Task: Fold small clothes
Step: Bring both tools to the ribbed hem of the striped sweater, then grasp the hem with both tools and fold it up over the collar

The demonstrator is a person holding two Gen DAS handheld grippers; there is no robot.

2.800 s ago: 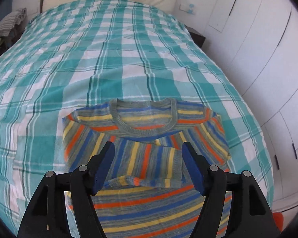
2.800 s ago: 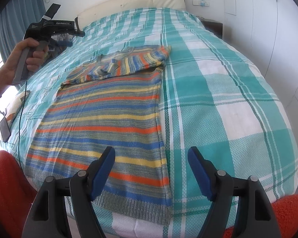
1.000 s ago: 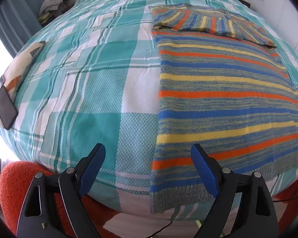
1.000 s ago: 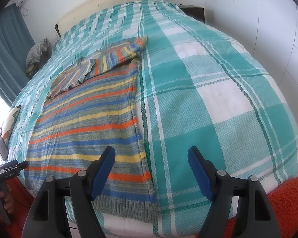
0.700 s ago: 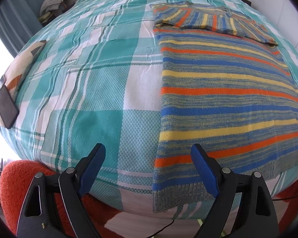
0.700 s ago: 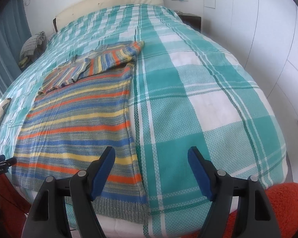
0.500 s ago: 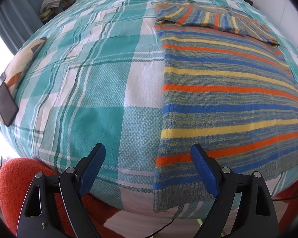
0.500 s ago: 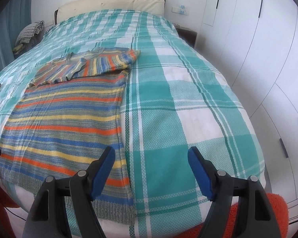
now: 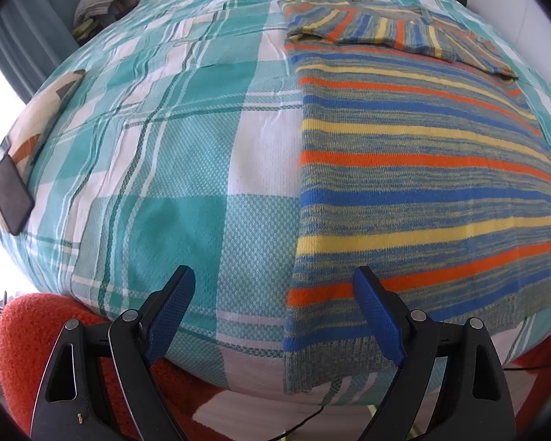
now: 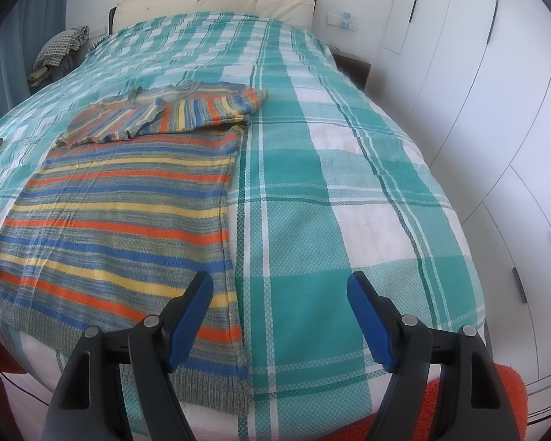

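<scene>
Left wrist view shows your left gripper [image 9: 272,308] and right gripper [image 10: 279,308] both agape and empty: pinch the striped knitted jumper's [image 9: 415,169] grey hem corners squarely before lifting.

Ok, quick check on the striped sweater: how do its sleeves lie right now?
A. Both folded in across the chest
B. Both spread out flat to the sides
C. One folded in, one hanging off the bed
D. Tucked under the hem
A: in the right wrist view both sleeves of the striped sweater lie folded across its chest near the collar, none reaching out onto the checked bedspread.
</scene>
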